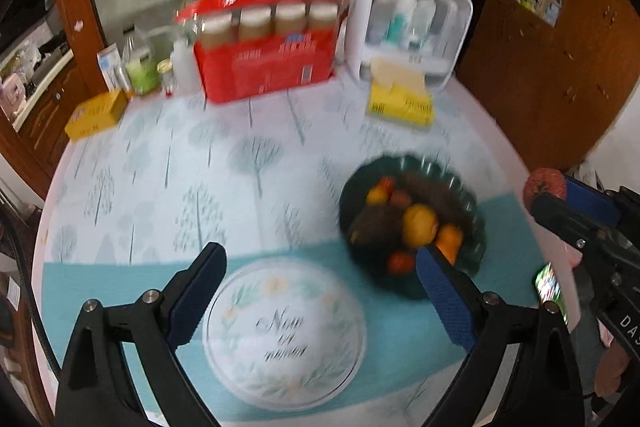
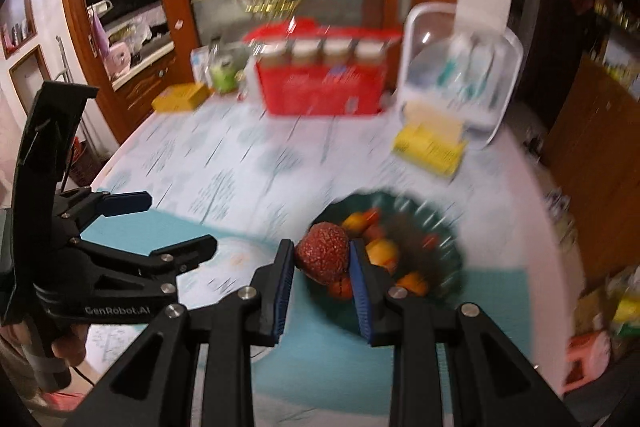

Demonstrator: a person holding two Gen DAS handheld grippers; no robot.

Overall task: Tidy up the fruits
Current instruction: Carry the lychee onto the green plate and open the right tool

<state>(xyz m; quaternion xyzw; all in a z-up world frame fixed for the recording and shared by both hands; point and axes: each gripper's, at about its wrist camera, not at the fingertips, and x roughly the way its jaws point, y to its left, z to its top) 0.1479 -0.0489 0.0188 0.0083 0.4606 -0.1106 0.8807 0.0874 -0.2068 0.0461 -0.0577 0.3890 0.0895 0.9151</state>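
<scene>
A dark green scalloped bowl (image 1: 468, 187) (image 2: 448, 227) on the table holds several small fruits, among them a yellow one (image 1: 419, 225) and orange and red ones. In front of it lies a white floral plate (image 1: 284, 335), bare, partly hidden in the right wrist view. My left gripper (image 1: 320, 287) hangs open above the plate with nothing between its fingers. My right gripper (image 2: 322, 259) is shut on a bumpy red fruit (image 2: 322, 257) (image 1: 545, 183), held in the air above the near edge of the bowl.
At the back of the table stand a red box of jars (image 1: 266, 61), a white case with bottles (image 1: 408, 23), two yellow boxes (image 1: 400, 101) (image 1: 96, 113) and small bottles (image 1: 142, 69). A wooden cabinet (image 1: 560, 59) is at the right. The tablecloth has a tree print.
</scene>
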